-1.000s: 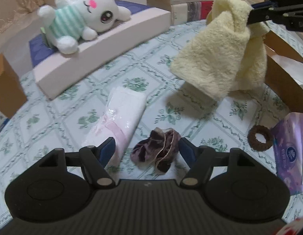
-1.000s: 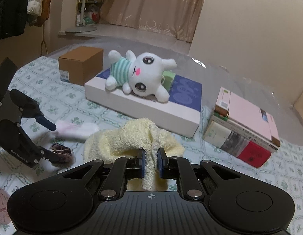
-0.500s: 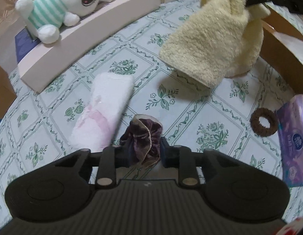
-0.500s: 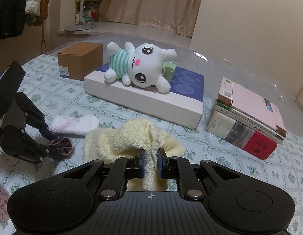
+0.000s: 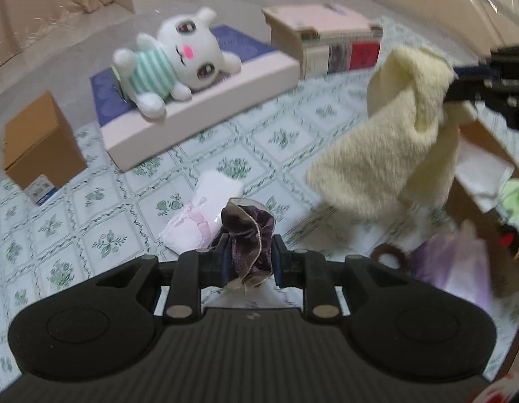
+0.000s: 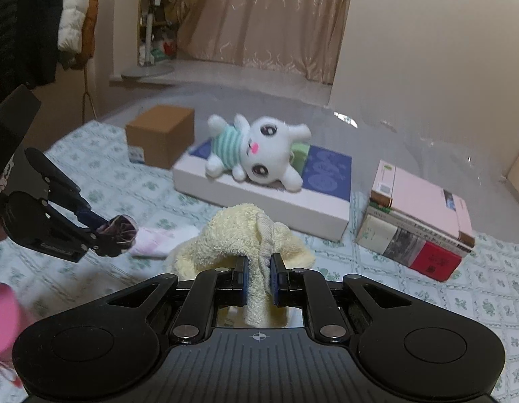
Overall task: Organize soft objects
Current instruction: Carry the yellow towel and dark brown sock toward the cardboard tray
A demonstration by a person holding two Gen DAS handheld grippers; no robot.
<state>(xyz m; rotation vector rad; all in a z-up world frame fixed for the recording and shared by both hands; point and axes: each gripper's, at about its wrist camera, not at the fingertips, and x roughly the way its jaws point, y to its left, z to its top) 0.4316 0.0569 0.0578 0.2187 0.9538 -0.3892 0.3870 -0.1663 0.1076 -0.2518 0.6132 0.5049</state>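
The surface (image 5: 91, 201) here is covered in a green floral tiled cloth, with a curtain and plain wall behind it. We've got both tools loaded, so we'd call this the carry step: pickup is done, drop-off isn't.

Our left tool (image 5: 249, 263) is clamped on a dark purple scrunchie (image 5: 247, 231), which sticks up between the pads, clear of the cloth. Just past its tips lies a white-and-pink folded cloth (image 5: 200, 218), and farther ahead a plush bunny (image 5: 172, 63) sprawls on a flat white box (image 5: 205, 100). Off to that tool's right is a brown hair tie (image 5: 390, 255) beside a purple tissue pack (image 5: 461, 262), and right behind them a cardboard box (image 5: 474, 208) that seems to hold other soft stuff.

Our right tool (image 6: 258, 280) is pinching a fluffy yellow towel (image 6: 239, 238), which droops ahead of and below the pads. A book stack (image 6: 417, 221) sits ahead to its right.

Next move, we reckon: swing both loads over that cardboard box and only let go once they're above the opening. The towel is floppy, so it could drape over the box wall.
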